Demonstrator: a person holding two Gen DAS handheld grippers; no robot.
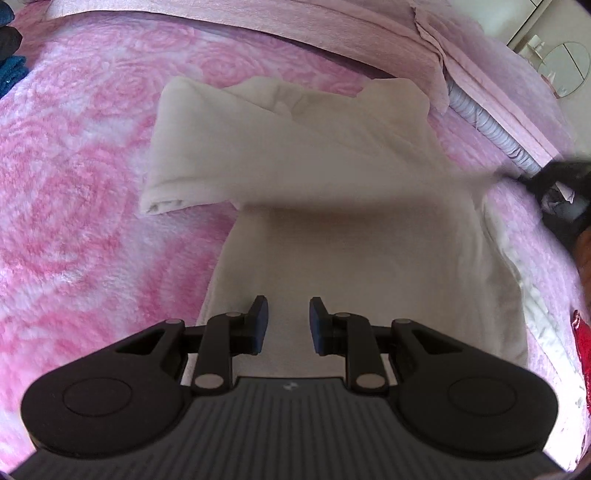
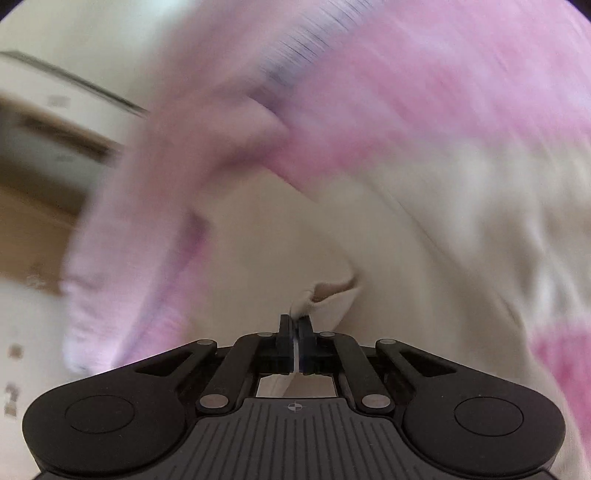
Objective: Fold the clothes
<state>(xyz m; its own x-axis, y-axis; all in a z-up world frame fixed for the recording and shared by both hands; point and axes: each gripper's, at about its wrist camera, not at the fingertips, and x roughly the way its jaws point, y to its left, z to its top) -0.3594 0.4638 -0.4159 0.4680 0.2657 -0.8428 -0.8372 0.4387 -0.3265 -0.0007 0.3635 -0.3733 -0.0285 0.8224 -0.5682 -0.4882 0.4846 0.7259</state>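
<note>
A white garment lies partly folded on a pink rose-patterned blanket, with a folded sleeve or flap across its far half. My left gripper hovers low over the garment's near end, its blue-padded fingers apart with only flat cloth below them. In the blurred right wrist view, my right gripper is shut on a small pinch of the white garment, whose tuft shows just past the fingertips. The pink blanket streaks behind it.
A pale pink sheet runs along the bed's far side. Dark blue clothes sit at the top left. A dark blurred shape is at the right edge, with something red below it. Brown cardboard lies beyond the bed.
</note>
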